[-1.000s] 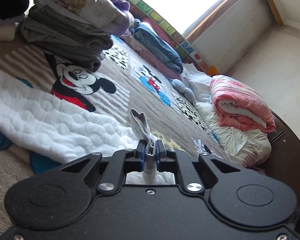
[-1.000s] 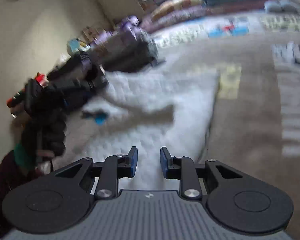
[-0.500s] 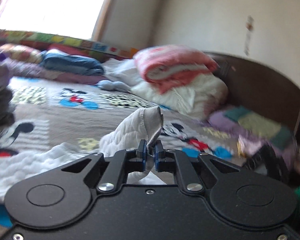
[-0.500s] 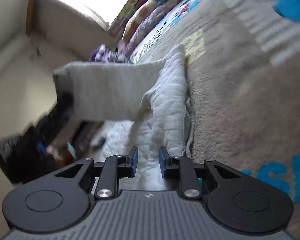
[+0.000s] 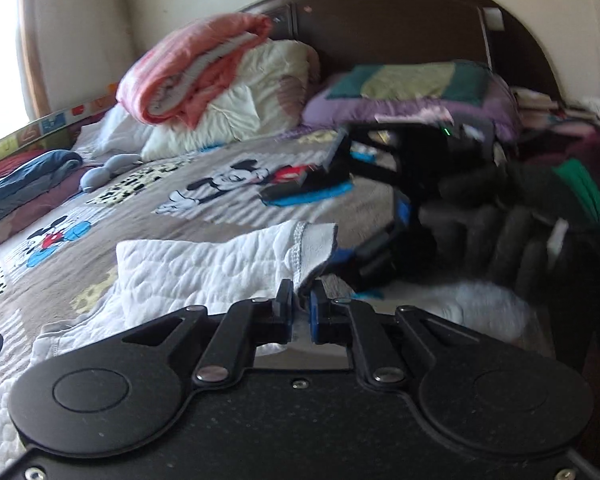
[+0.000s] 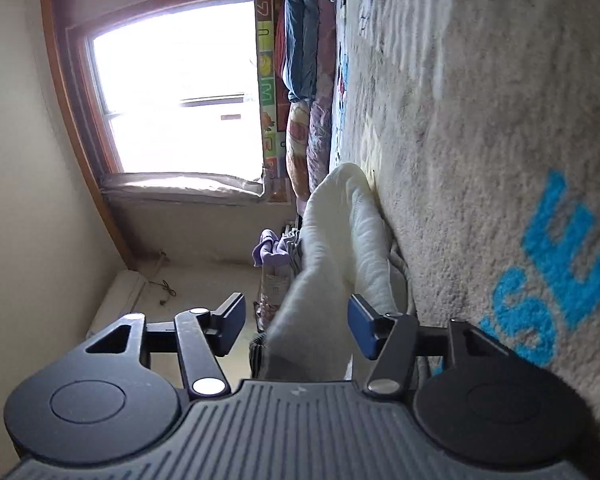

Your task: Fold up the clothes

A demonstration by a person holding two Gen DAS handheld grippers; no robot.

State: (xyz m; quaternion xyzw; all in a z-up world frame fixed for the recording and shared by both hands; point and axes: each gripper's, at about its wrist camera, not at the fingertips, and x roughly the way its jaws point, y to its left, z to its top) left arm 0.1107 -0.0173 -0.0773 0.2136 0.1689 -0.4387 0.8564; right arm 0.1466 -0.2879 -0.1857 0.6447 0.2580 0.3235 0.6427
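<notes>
A white quilted garment (image 5: 204,268) lies on the Mickey Mouse bedspread (image 5: 204,216). My left gripper (image 5: 300,312) is shut on an edge of it, and the cloth folds over just ahead of the fingertips. In the right wrist view, which is rolled sideways, the same white garment (image 6: 336,240) hangs between the wide-open fingers of my right gripper (image 6: 296,320), which is not closed on it. The right gripper also shows as a dark, blurred shape (image 5: 384,236) at the garment's right end in the left wrist view.
A pink and white folded quilt (image 5: 204,76) and a purple pillow (image 5: 412,96) rest against the dark headboard (image 5: 400,16). Blue folded bedding (image 5: 28,184) lies at the left by the window (image 6: 172,88). A stack of folded clothes (image 6: 276,264) stands beyond the garment.
My left gripper has swung right with the garment edge, now facing the headboard. My right gripper has rolled sideways, opened wide and come around the garment's folded part.
</notes>
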